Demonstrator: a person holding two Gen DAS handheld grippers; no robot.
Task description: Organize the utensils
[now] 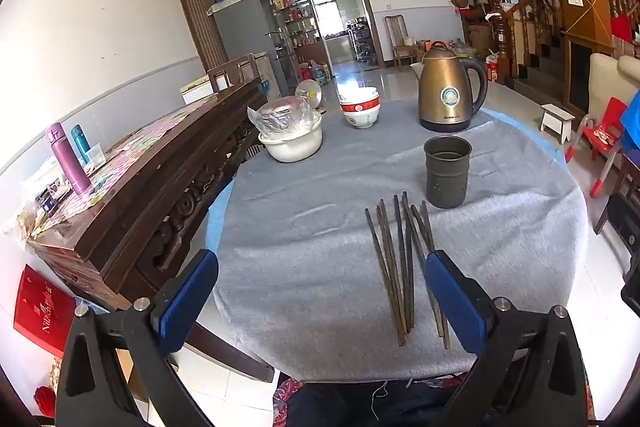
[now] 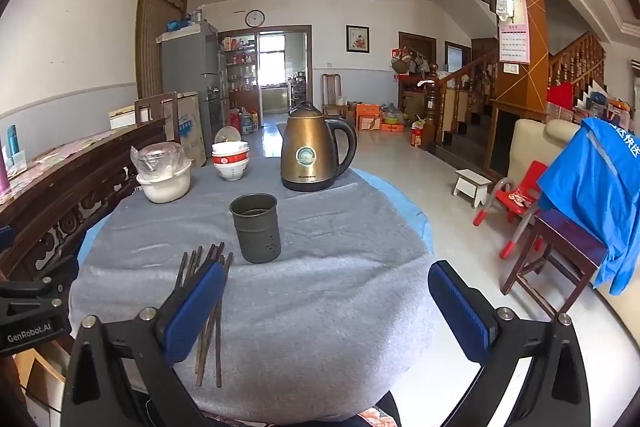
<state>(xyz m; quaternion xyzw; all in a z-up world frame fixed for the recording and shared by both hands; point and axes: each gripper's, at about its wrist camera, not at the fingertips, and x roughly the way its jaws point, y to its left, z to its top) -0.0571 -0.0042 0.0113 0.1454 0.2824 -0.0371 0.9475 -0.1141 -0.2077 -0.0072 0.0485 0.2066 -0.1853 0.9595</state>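
A round tabletop covered with a grey cloth carries a loose bundle of dark, thin wooden chopsticks lying flat near its front edge, their tips fanned toward the far side. Just beyond those tips stands a dark grey metal cylindrical holder with small holes in its wall, upright, with its mouth open upward. Further back sit a bronze-coloured electric kettle with a black handle, a stack of white bowls with red bands, and a white basin holding a clear plastic-wrapped bowl.

The left claw hangs above the front of the tabletop with its blue-padded jaws spread wide apart, clamping nothing; the chopsticks lie below, just inside its right finger. The right claw is likewise wide apart and holds nothing, over bare cloth, with the chopsticks partly hidden behind its left finger and the holder ahead of that finger.
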